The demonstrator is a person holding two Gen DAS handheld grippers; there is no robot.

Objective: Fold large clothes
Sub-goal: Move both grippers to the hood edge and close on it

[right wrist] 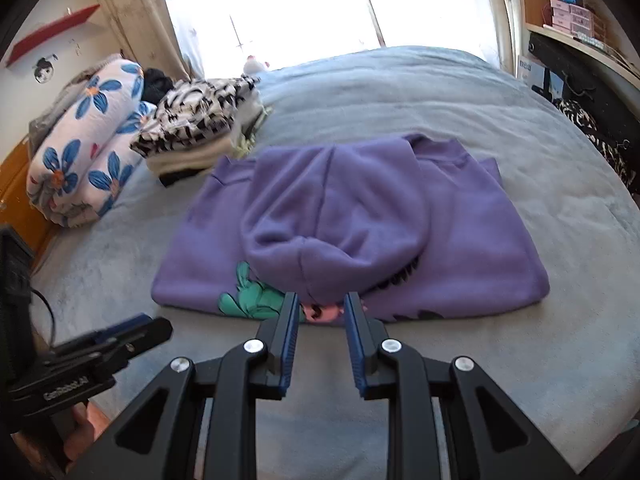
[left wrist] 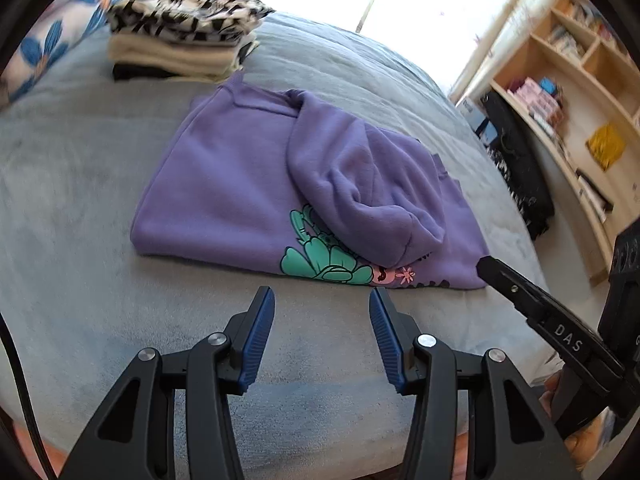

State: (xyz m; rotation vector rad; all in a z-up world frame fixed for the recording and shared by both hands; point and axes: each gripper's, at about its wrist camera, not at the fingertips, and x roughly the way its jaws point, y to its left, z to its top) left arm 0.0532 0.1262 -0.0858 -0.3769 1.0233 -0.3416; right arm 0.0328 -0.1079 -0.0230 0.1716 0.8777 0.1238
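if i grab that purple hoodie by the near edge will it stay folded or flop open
The purple hoodie looks like thick, soft fleece, so it would probably sag and drape rather than hold shape. Its hood lies loose on top and would likely slide off first. On the fuzzy grey blanket, pushing would probably bunch it rather than glide.

Matt purple fleece hoodie (right wrist: 460,220) on soft grey plush blanket (right wrist: 440,100).

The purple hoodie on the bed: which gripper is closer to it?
Right. The right gripper sits at the purple hoodie's near edge, jaws open. The left gripper hovers open over the grey blanket, short of it.
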